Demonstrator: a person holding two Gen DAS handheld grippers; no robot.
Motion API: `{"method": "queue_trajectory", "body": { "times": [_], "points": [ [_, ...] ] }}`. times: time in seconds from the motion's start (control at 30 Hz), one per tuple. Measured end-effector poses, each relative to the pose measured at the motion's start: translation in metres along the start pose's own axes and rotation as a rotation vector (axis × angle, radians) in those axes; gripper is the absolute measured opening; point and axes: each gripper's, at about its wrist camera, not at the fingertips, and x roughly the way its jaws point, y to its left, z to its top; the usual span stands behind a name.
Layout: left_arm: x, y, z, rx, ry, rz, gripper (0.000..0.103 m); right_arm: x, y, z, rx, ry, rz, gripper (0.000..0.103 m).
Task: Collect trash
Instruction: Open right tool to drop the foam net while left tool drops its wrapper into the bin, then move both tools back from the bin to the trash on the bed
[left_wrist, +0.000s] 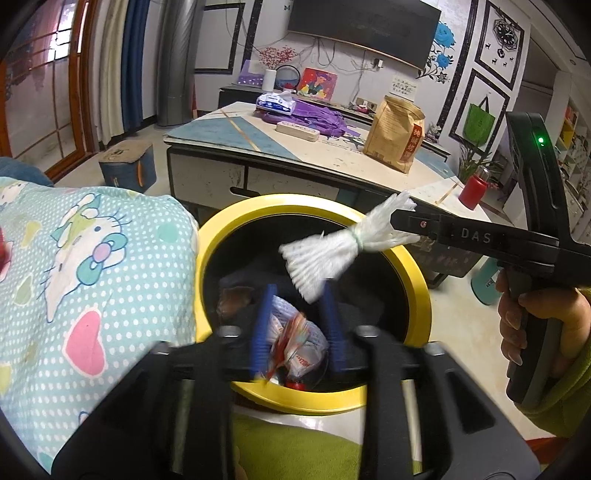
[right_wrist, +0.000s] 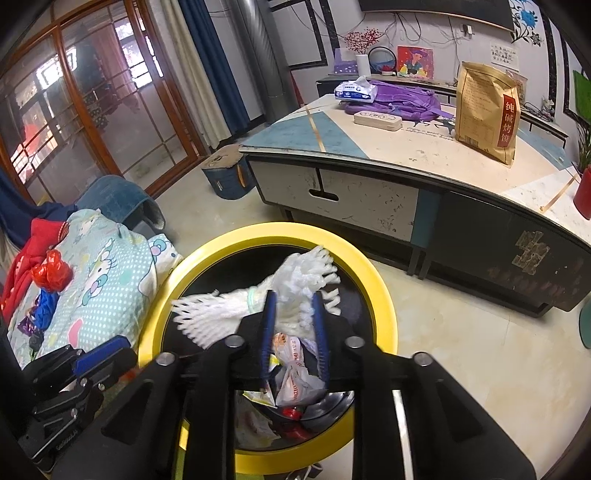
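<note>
White foam fruit net (left_wrist: 334, 249) is lying crosswise at the tips of the right gripper (left_wrist: 400, 223), jaws narrowly parted, over the yellow-rimmed bin (left_wrist: 419, 291); left gripper (left_wrist: 295, 325) is hovering alongside, part-open, empty.

Glossy yellow plastic bin rim (left_wrist: 413, 280) (white foam netting (left_wrist: 325, 254))

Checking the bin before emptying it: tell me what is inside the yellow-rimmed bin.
Inside the bin: a crumpled plastic bag with red print, a red cap, wrappers. A white foam net hangs over the opening. The gripper fingers and dark liner hide anything deeper.
</note>
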Motion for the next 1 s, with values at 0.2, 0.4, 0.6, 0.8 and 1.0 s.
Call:
{"method": "queue_trajectory", "body": {
  "times": [0.2, 0.4, 0.6, 0.8, 1.0],
  "points": [
    [-0.006, 0.004, -0.002, -0.016, -0.006, 0.023, 0.060, -0.004, -0.002, 0.002, 0.011, -0.019, -0.018, 0.053],
    [-0.019, 0.011, 0.001, -0.043, -0.036, 0.052, 0.091, -0.007, -0.002, 0.003, 0.012, -0.033, -0.031, 0.067],
    [-0.036, 0.018, 0.006, -0.072, -0.067, 0.094, 0.092, -0.014, 0.002, 0.006, -0.003, -0.056, -0.036, 0.075],
    [-0.051, 0.028, 0.008, -0.107, -0.089, 0.124, 0.092, -0.020, 0.011, 0.007, -0.027, -0.066, -0.026, 0.076],
    [-0.071, 0.039, 0.009, -0.131, -0.123, 0.167, 0.092, -0.027, 0.024, 0.008, -0.059, -0.087, -0.014, 0.082]
  ]
}}
